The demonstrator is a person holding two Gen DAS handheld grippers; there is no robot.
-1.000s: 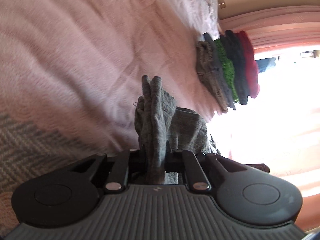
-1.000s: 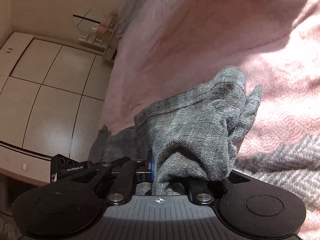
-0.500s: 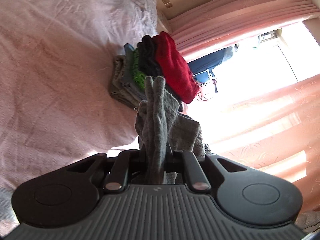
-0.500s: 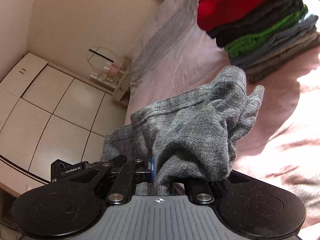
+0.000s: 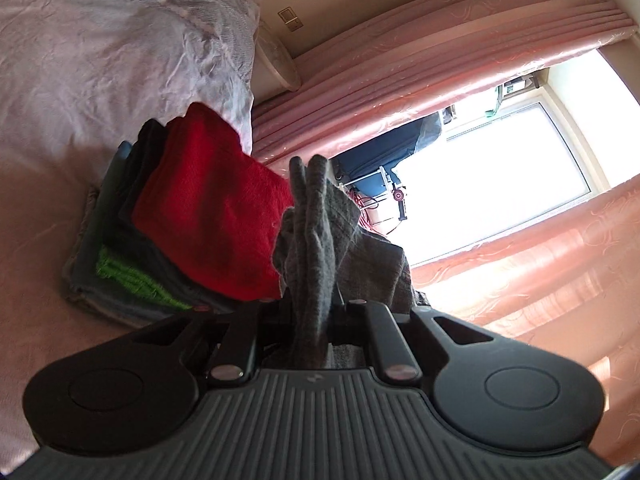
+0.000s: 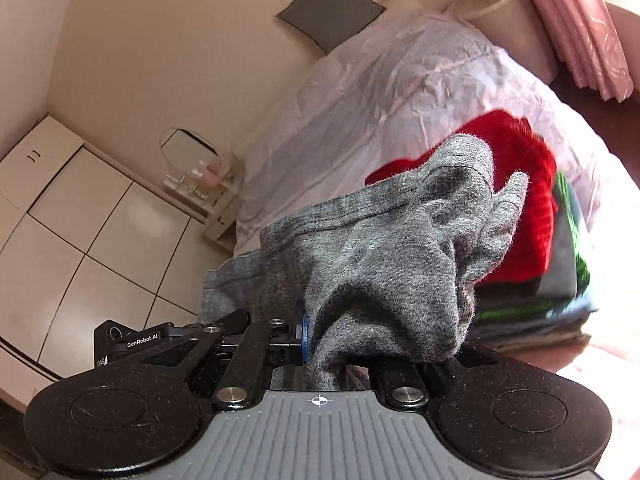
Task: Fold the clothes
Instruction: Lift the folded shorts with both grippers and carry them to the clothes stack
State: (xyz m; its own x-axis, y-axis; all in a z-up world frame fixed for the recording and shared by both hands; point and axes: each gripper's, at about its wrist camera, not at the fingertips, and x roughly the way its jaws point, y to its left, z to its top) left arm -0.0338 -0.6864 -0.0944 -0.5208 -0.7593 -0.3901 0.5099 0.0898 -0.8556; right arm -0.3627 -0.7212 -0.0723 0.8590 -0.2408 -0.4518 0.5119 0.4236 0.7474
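Stack of folded clothes (image 5: 192, 216) now closer, both claws — left claw (image 5: 314, 316), right claw (image 6: 340, 360) — clamped on grey garment (image 6: 392, 264), held level.

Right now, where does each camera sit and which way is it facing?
Left wrist: on the left tool, looking along its fingers at the clamped grey garment, the folded stack, curtains and window; only the tool body shows.
Right wrist: on the right tool, facing the grey garment, bed, pillow and wardrobe; only the tool body shows.
Shared: the grey garment, the red-topped stack, the bed.
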